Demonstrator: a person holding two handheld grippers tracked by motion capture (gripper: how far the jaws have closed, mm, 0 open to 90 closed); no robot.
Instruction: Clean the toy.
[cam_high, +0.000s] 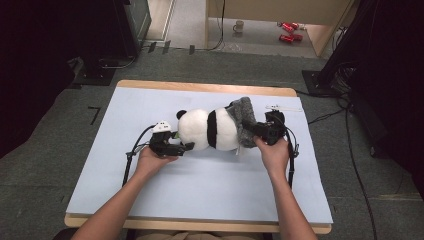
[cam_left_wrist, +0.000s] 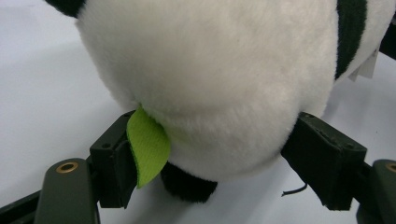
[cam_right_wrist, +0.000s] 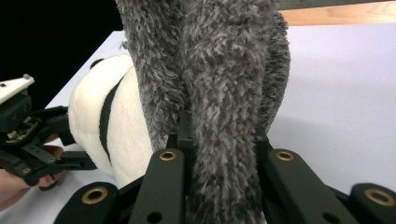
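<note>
A black-and-white panda plush (cam_high: 207, 130) lies on its side in the middle of the light-blue mat (cam_high: 150, 190). A grey fuzzy garment (cam_high: 242, 117) covers its right end. My left gripper (cam_high: 181, 140) is at the panda's head (cam_left_wrist: 210, 70), its jaws standing wide on either side of it without squeezing it. A green felt leaf (cam_left_wrist: 147, 149) hangs from the head over the left jaw. My right gripper (cam_high: 255, 131) is shut on a fold of the grey fuzzy garment (cam_right_wrist: 210, 70), which bunches up between the jaws. The white body (cam_right_wrist: 93, 116) and the left gripper appear beyond it.
A small pale object (cam_high: 282, 107) lies at the mat's back right. The table's wooden edge (cam_high: 200, 86) borders the mat. On the floor beyond are a mug (cam_high: 239, 26) and red cans (cam_high: 289, 31). Cables trail from both grippers.
</note>
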